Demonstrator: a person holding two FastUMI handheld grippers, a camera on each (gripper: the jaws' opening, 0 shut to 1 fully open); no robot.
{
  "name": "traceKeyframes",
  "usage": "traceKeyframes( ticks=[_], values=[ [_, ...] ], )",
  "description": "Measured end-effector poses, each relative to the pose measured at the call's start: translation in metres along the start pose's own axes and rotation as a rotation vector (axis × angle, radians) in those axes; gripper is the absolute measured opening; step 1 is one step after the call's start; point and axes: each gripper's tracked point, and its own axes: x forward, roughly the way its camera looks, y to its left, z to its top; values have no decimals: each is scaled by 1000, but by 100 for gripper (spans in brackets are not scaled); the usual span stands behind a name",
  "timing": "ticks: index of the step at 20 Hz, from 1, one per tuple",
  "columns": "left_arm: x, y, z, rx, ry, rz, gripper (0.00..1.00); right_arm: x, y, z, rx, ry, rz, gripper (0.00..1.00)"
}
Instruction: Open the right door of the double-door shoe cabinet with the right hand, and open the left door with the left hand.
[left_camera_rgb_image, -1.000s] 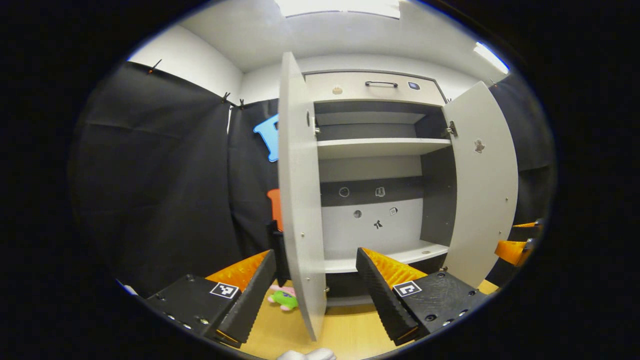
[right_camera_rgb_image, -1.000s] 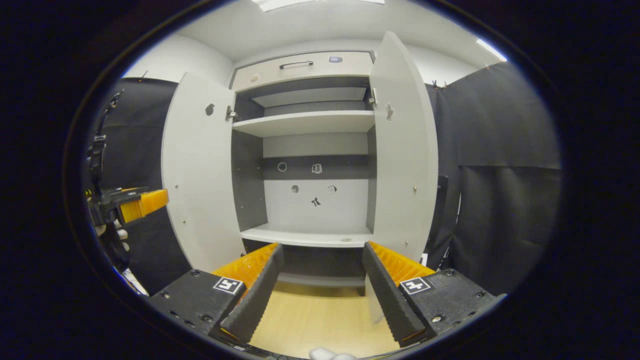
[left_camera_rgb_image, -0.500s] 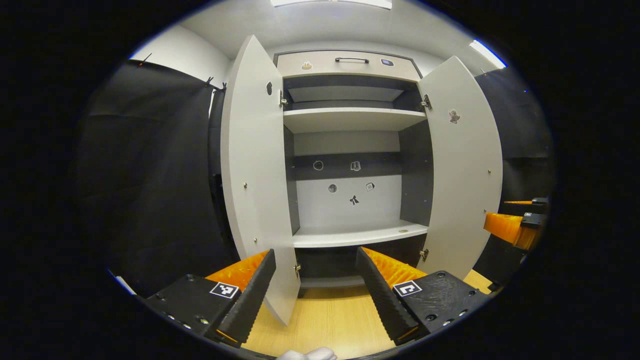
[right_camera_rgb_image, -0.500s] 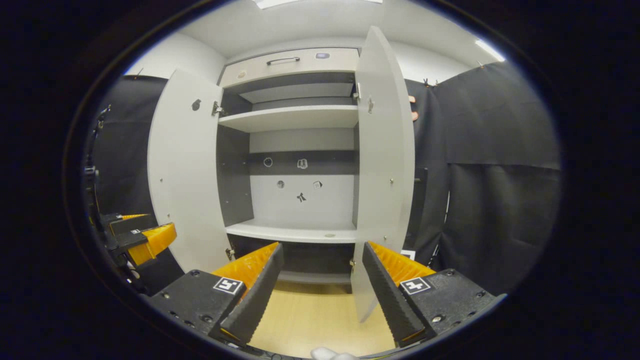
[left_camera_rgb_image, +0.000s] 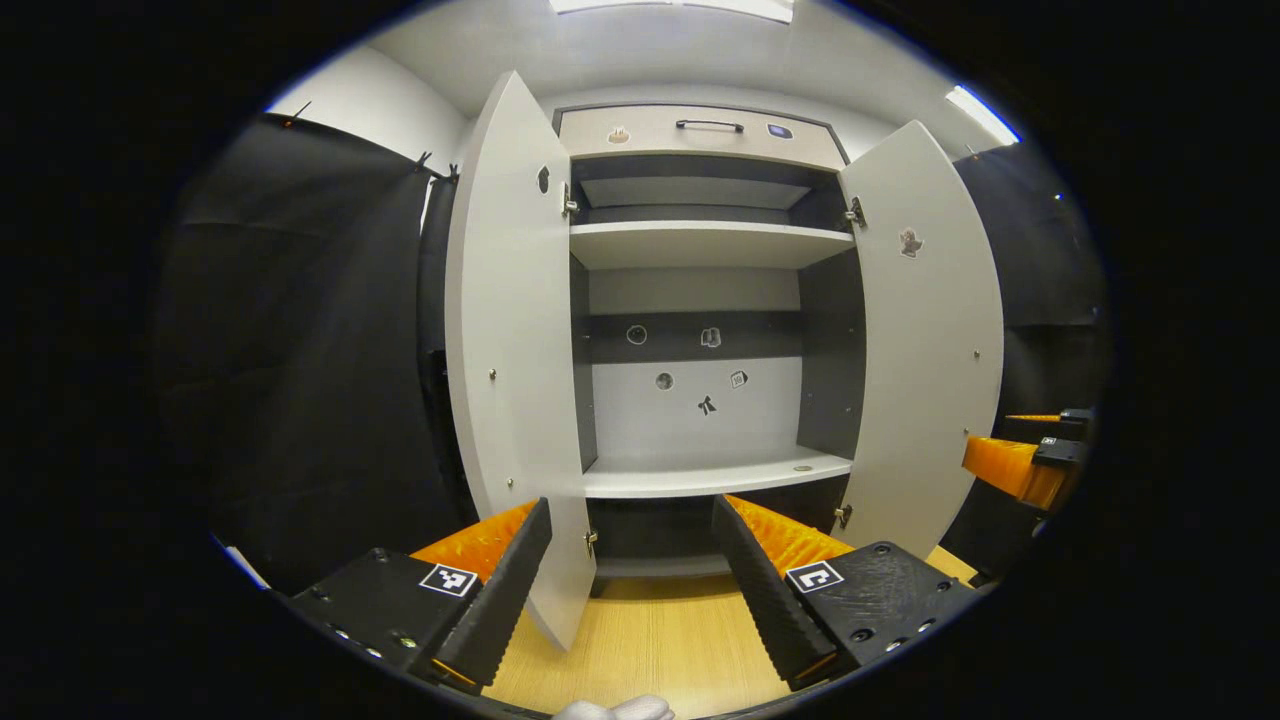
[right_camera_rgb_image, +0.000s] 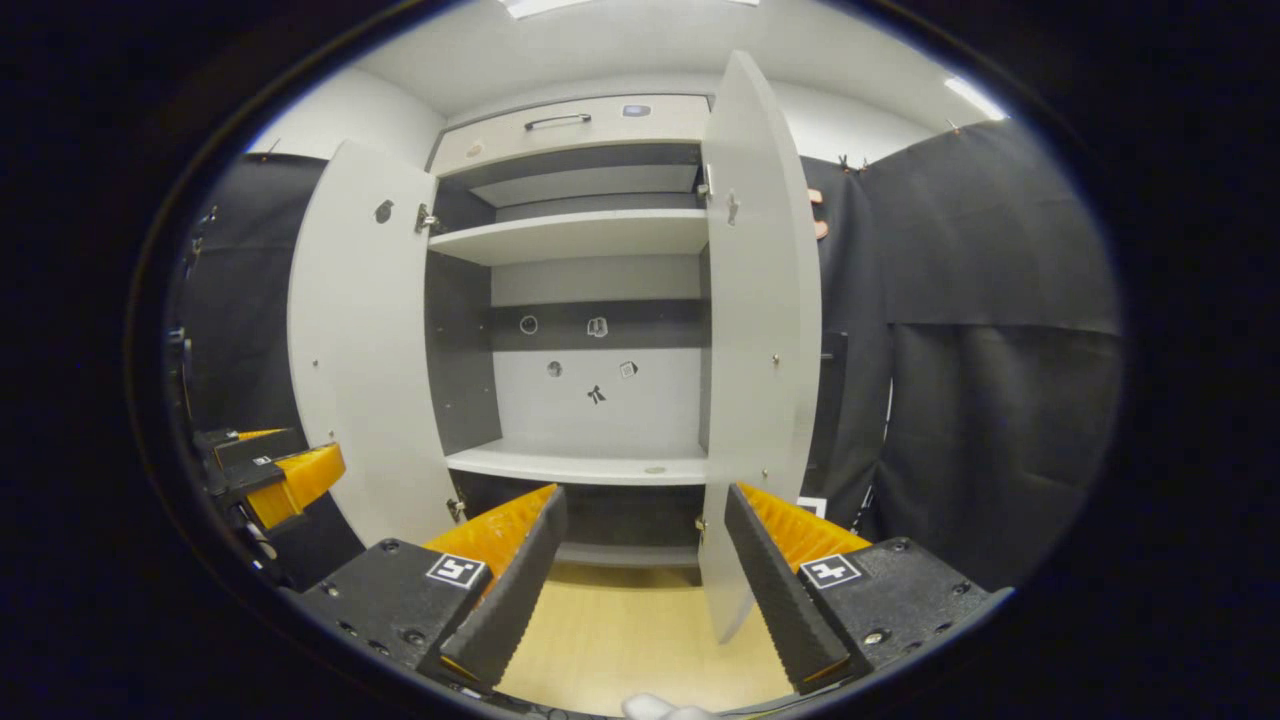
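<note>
Now backed off from the shoe cabinet (left_camera_rgb_image: 700, 300), both of its doors standing wide. In the left gripper view, left door (left_camera_rgb_image: 515, 350) swung out and seen by its inner face, against its thin edge a second ago, when the left gripper (left_camera_rgb_image: 630, 570) straddled that edge; since then pulled clear, jaws spread wide with nothing between them, floor (left_camera_rgb_image: 650, 650) showing through the gap. Barely shifted over the last half second, cabinet sitting a touch lower in the picture. Right door (left_camera_rgb_image: 925, 340) open at the far side, the right gripper (left_camera_rgb_image: 1020, 465) just beside it at the rim of the view.

In the right gripper view, right door (right_camera_rgb_image: 760, 330) turned nearly edge-on, more so than a second ago, its lower corner hanging between the right gripper's (right_camera_rgb_image: 640, 570) own spread fingers but farther off, touching neither. Left door (right_camera_rgb_image: 360, 340) open at the left, the left gripper (right_camera_rgb_image: 285, 475) near its lower part, lower down than a second ago.

Inside: two pale shelves, a dark band across the back panel, small stickers on band and panel, too small to read. Above, a drawer (left_camera_rgb_image: 700, 130) with a dark handle. No legible writing; square black-and-white markers on both grippers' bodies
</note>
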Motion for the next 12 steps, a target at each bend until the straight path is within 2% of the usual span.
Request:
traceKeyframes(
  ticks=[12],
  values=[
    [-7, 6, 5, -2, -16, -23, 96, -8, 14, 3, -2, -19, -9, 99]
  ],
)
